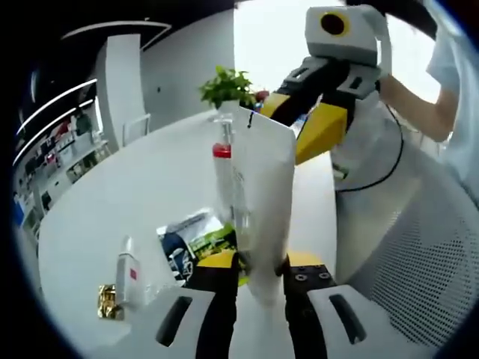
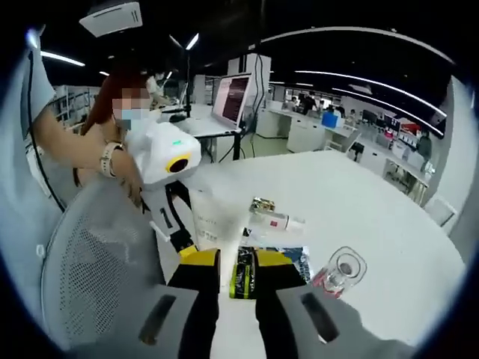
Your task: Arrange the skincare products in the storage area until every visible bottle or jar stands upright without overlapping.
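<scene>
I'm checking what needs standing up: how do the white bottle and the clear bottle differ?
The white bottle is opaque with a red label; the clear bottle is see-through with red near its neck. The white bottle seems to lie on its side; the clear bottle looks upright. Both rest on the table, held by nothing.

A white table point(image 2: 359, 187) carries a lying bottle point(image 2: 278, 221), gold packet point(image 2: 262, 204), clear jar point(image 2: 343, 271) and printed sachets point(image 2: 299, 258).
</scene>
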The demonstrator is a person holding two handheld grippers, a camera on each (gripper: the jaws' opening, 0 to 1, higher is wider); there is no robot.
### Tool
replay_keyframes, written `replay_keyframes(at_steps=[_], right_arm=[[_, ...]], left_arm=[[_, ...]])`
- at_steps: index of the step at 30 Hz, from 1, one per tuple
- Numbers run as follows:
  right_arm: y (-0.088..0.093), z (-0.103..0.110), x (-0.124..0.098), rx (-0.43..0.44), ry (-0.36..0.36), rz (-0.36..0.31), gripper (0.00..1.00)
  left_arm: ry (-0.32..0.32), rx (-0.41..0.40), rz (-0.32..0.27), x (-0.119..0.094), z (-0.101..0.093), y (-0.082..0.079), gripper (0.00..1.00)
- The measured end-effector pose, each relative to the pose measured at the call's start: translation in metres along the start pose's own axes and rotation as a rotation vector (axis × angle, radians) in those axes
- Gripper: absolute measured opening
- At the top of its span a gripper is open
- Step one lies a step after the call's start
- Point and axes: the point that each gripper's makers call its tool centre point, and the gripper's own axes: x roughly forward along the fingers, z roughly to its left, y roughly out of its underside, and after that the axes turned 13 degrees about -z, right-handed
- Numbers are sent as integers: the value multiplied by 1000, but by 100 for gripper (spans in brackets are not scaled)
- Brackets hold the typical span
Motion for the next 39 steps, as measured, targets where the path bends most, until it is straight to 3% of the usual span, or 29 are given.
replay_keyframes(at_steps=[6, 12, 15, 20, 23, 28, 31, 39], right_arm=[[-13, -7, 7, -163, -158, 100, 24], [-23, 6, 22, -265, -332, 181, 25], [-21, 6, 26, -305, -370, 236, 23], [-8, 4, 28, -339, -470, 387, 21], [-2, 0, 30, -345, -497, 444, 15], [9, 4, 34, -326, -562, 526, 16], [14, 2, 38, -338, -567, 548, 10], [18, -15, 39, -326, -546, 590, 9]], left_arm=[[17, 12, 2, 1, 1, 0, 16], [51, 12, -18, 7, 1, -2, 15], [74, 24, -23, 11, 0, -3, 14], [107, 33, -32, 17, 0, -6, 14], [122, 34, -37, 19, 0, -7, 14], [139, 27, -53, 22, 4, -8, 13], [154, 25, -60, 24, 7, -9, 13], [162, 31, -72, 34, 19, -13, 13]])
